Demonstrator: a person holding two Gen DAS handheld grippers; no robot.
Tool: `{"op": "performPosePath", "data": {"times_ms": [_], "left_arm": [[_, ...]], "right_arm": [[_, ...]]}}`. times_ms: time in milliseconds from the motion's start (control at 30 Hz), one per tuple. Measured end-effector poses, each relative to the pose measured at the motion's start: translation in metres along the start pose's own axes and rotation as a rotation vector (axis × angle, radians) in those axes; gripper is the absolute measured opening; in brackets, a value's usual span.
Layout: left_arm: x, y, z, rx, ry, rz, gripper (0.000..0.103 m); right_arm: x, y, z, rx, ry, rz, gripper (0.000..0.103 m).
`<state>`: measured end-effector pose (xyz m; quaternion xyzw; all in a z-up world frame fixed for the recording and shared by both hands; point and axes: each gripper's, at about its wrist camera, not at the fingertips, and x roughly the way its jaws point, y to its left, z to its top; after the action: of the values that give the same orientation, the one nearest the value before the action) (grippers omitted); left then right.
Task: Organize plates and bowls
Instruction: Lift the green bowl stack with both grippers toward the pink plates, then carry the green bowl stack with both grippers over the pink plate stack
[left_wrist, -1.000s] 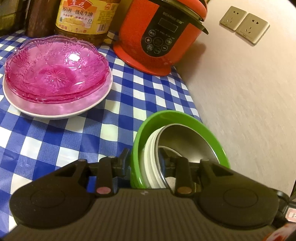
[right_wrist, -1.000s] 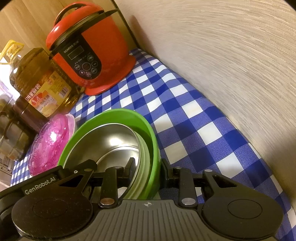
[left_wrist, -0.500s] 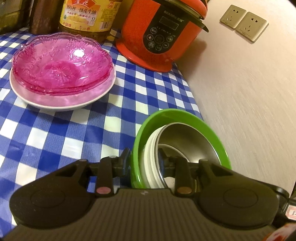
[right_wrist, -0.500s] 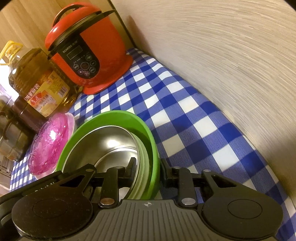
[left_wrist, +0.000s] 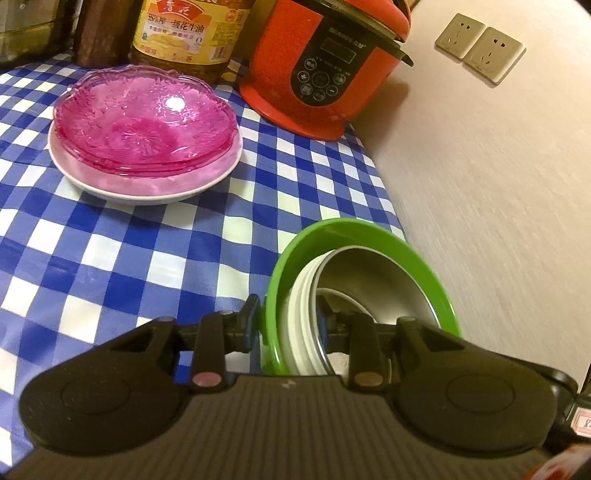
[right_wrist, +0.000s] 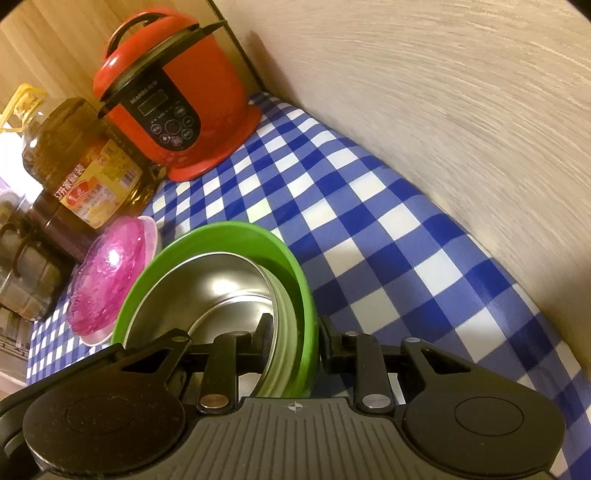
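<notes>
Nested bowls (left_wrist: 369, 280), bottoms hidden behind gripper bodies, are pinched by both grippers' fingers (right_wrist: 264, 332).

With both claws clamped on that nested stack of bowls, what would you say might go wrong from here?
1. The left claw and right claw each pinch only a rim edge of the green bowl stack; uneven motion could tilt it.
2. The steel bowl sits loose inside and might slide or rattle out.
3. The pink dishes and red cooker stand close ahead; swinging the stack could hit them.

Glass bowls (left_wrist: 144, 122) sit left of nested bowls (left_wrist: 354, 280), before the cooker (left_wrist: 325, 62)
</notes>
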<state>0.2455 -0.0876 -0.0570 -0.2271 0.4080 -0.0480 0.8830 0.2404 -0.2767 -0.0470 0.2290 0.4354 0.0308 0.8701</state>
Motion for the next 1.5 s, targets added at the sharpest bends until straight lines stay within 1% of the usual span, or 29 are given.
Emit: {"op": "performPosePath", "data": {"times_ms": [333, 933, 1267, 1500], "left_arm": [[-0.021, 0.005, 0.002, 0.000, -0.005, 0.008, 0.027], [-0.049, 0.014, 0.010, -0.018, -0.033, 0.033, 0.027], [-0.066, 0.020, 0.024, -0.039, -0.065, 0.037, 0.027], [-0.078, 0.033, 0.044, -0.074, -0.098, 0.045, 0.027]], "right_arm": [[-0.017, 0.014, -0.006, -0.004, 0.003, 0.006, 0.026], [-0.026, 0.040, -0.009, -0.023, 0.009, 0.033, 0.025], [-0.033, 0.064, -0.001, -0.044, -0.003, 0.052, 0.025], [-0.029, 0.091, 0.009, -0.076, -0.007, 0.081, 0.025]]}}
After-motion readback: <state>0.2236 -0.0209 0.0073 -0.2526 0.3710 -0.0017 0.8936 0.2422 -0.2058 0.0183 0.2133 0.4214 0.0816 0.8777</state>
